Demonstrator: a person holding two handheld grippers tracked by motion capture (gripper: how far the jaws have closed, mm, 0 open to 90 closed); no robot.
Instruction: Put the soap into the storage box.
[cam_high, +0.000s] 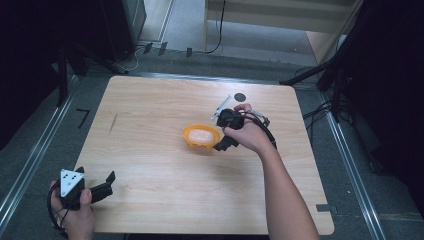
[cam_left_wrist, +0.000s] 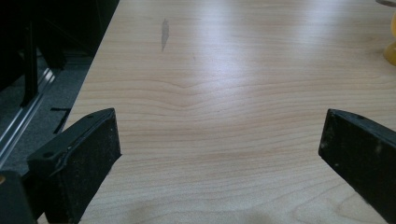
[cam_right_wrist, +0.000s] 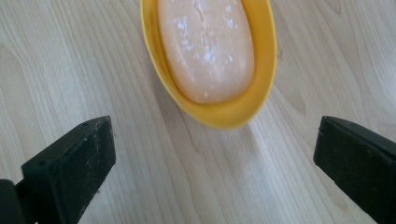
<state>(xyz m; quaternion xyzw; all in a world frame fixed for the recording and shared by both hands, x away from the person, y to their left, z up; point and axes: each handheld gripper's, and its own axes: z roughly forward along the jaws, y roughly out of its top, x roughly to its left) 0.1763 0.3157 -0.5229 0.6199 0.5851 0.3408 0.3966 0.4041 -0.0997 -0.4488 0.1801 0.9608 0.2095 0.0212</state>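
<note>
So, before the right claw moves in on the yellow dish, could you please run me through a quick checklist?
1. Right claw open wide enough for the yellow dish: ok, jaws stand wide apart.
2. Dish lined up between the jaws: ok, its near end is roughly centred ahead.
3. Soap seated inside the dish: ok.
4. Dish upright on the table: ok in the high view.
5. Left claw clear of the path: ok, open at the near left corner.
6. Soap's grip in the dish if lifted: cannot tell.

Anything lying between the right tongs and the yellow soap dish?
Nothing: the right gripper view shows bare wood between the right tongs and the yellow soap dish.
</note>
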